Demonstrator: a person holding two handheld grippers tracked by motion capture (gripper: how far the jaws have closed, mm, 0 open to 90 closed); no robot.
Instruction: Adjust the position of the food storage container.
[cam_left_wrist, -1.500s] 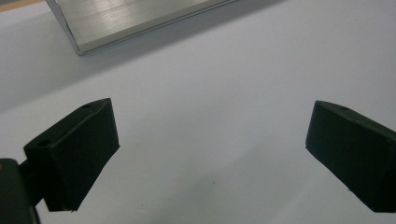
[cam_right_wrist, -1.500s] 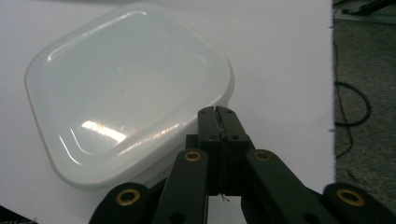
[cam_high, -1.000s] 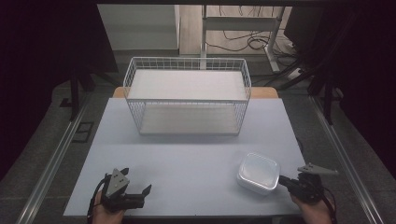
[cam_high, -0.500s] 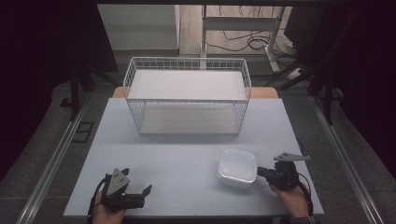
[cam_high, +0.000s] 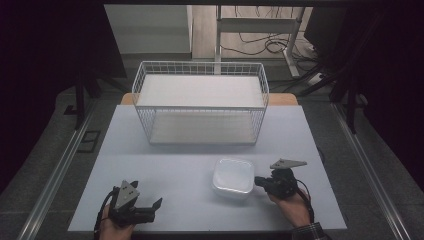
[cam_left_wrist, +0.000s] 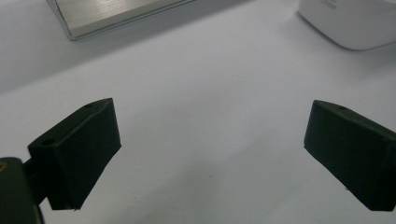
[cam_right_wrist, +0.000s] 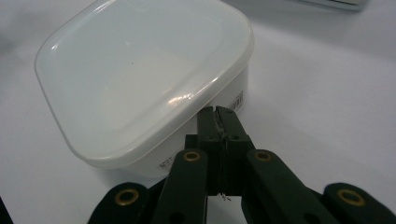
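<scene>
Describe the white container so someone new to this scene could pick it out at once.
On the pale table, look in front of the big wire basket, toward the near right. The container is a low, rounded-square white tub with a translucent lid, the right gripper at its edge.

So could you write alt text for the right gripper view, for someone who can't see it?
Two black jaws of the right gripper, pressed together, meet the lid rim of a white lidded plastic container on a pale table. Small printed labels show on the container's side.
</scene>
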